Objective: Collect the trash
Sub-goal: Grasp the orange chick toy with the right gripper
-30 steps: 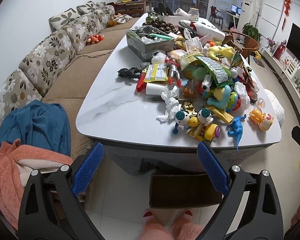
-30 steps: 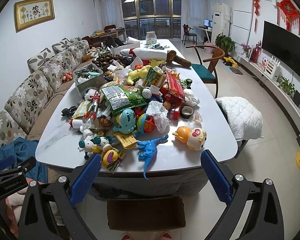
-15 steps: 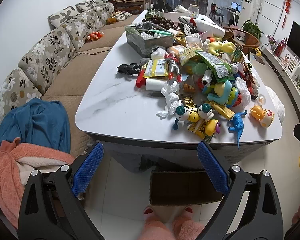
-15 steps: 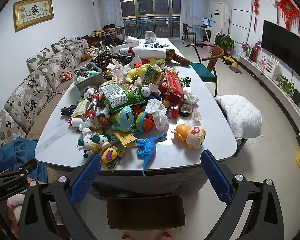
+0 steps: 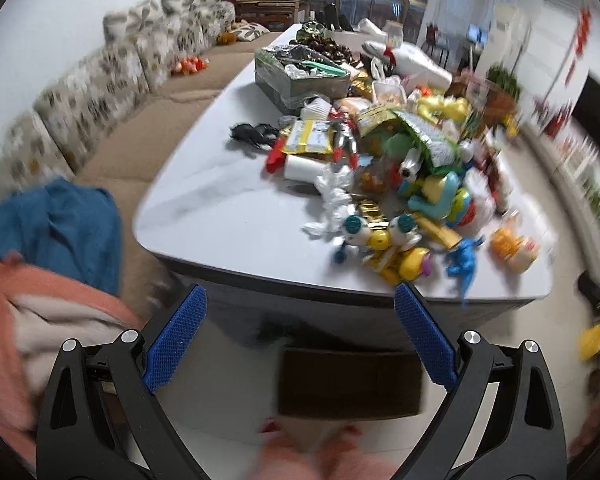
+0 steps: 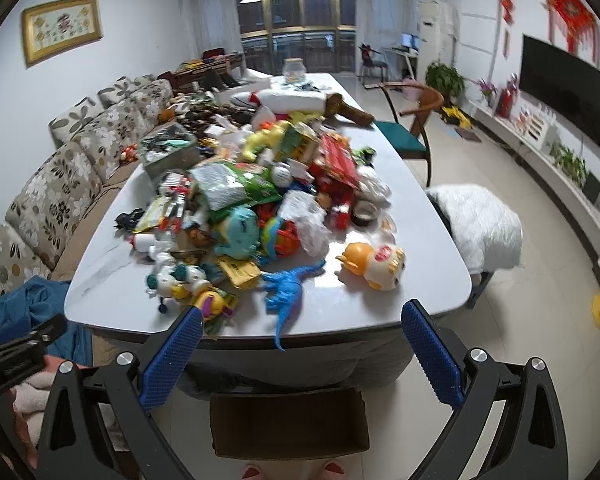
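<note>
Moving in, both grippers have come nearer the table than a second ago, and the blurred left wrist view suggests that hand is swinging fast. From left to right: a sofa with a blue cloth on it, then the left gripper, jaws wide apart and empty, then the heap of toys and trash. Crumpled white tissue and a yellow wrapper lie on the near left of the heap, a green bag in its middle. The right gripper is likewise spread and empty. A cardboard box sits on the floor below the table edge, probably for the trash. Nothing is collected yet; the approach looks like the start of a first pick.
</note>
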### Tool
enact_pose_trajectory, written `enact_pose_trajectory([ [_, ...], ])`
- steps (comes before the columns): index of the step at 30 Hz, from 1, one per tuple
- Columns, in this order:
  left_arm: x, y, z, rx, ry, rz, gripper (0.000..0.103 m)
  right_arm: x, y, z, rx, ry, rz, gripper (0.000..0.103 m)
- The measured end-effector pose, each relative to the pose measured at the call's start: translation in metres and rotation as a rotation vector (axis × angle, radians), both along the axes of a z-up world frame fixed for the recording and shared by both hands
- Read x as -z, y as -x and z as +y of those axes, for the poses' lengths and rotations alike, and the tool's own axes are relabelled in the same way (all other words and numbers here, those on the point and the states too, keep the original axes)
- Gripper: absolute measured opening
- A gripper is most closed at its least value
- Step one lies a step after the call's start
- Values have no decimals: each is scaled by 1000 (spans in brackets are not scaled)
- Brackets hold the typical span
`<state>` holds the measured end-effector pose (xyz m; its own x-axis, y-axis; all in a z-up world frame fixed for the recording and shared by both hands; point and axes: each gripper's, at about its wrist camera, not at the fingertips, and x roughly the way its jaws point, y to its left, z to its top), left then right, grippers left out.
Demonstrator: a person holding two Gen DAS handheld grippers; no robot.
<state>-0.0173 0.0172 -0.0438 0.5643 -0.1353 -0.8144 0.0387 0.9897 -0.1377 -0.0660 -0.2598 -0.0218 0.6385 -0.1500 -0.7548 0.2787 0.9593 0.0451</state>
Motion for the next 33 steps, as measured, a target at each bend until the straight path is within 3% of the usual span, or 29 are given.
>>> enact_pose_trajectory([
  [3,27,-1,7,31,59,126,93,25,-5,-28,50,13,49,98],
  [9,62,12,23,-47,16,201,93,67,-47,-78,54,9,98,98],
  [12,74,20,28,-55,19,255,93,86,-82,-96,-14,26,126,98],
  [16,76,34,36,-91,45,282,93,106,-125,-101,-201,143,212,98],
  [21,75,47,37,-182,40,304,93,134,-168,-101,-386,197,355,97],
  [25,73,56,31,-243,47,310,93,147,-179,-93,-476,209,416,81],
  [26,73,57,28,-253,45,317,93,146,-181,-93,-480,197,416,72],
  [29,77,59,18,-261,42,329,93,148,-182,-93,-486,164,427,71],
  [33,79,57,-23,-179,-59,287,93,132,-183,-113,-409,90,385,70],
])
